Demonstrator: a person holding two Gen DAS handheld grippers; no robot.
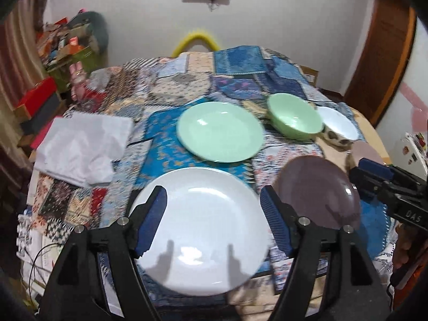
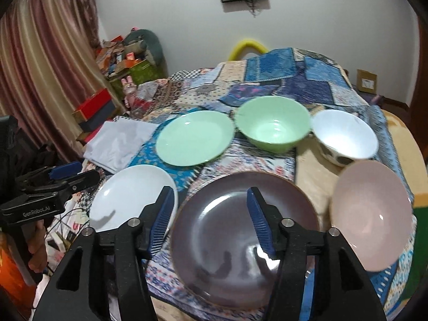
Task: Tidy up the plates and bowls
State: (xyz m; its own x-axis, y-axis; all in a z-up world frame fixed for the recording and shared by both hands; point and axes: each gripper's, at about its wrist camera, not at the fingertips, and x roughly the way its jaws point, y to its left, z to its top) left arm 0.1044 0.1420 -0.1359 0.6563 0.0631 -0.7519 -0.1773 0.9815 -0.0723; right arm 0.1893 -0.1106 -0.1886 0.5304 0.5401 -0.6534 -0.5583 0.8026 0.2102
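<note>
A white plate [image 1: 203,224] [image 2: 128,195] lies flat at the near left of the patchwork-covered table. My left gripper [image 1: 214,195] [image 2: 67,176] hovers over it, open, pads clear of its rim. Right of that plate lies a dark purple plate [image 1: 315,187] [image 2: 214,219], and above it my right gripper [image 2: 210,191] [image 1: 374,171] stands open without gripping anything. Further back sit a green plate [image 1: 219,131] [image 2: 192,137], a green bowl [image 1: 294,119] [image 2: 272,123] and a white bowl [image 1: 337,125] [image 2: 345,136] with a patterned outside. A pink bowl [image 2: 371,208] [image 1: 366,152] rests at the near right.
A folded white cloth [image 1: 83,147] [image 2: 120,144] lies at the table's left side. Boxes and clutter [image 1: 34,101] pile up beyond the left edge by the curtain. A yellow chair back [image 1: 195,40] rises behind the far edge. A person's hand [image 2: 37,248] holds the left gripper's handle.
</note>
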